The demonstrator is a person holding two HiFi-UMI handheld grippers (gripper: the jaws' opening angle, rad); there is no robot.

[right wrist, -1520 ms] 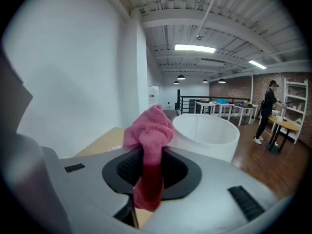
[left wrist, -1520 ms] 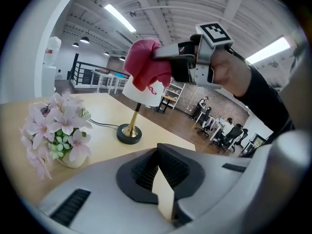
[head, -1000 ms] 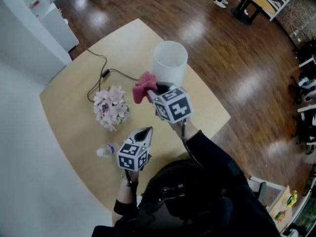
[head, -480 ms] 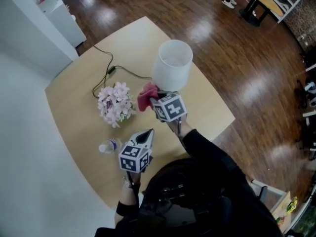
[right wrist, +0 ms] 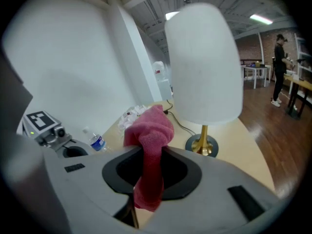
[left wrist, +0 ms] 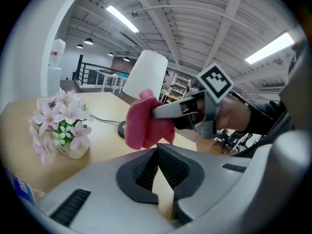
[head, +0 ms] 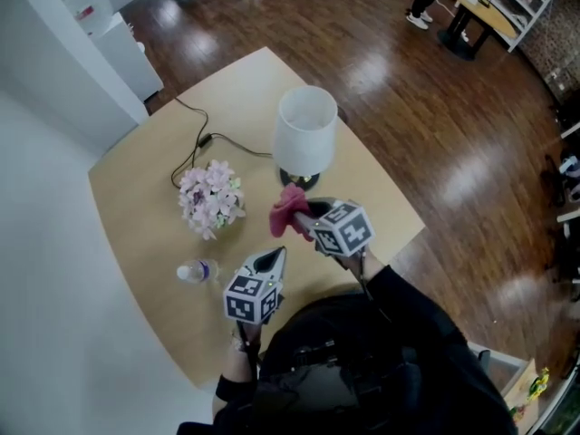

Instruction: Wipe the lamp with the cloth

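Nearest the person, above the front of the table (head: 136,208), the left gripper (head: 273,257) is held with its jaws pressed fully together and nothing between them. Just beyond it, the pink cloth (right wrist: 148,130) is clamped in the right gripper (head: 304,210). Its jaws are kept partly apart by the bunched fabric, with a fold standing past the tips and a tail hanging behind them. Over the last second the cloth has been drawn down and away from the lampshade, against which it was seen earlier. It is now carried low, near the brass base (right wrist: 201,144) but apparently clear of it. One downward stroke is judged finished, and another pass is likely needed. Further off, the lamp (head: 306,134) stands upright, untouched by the cloth.
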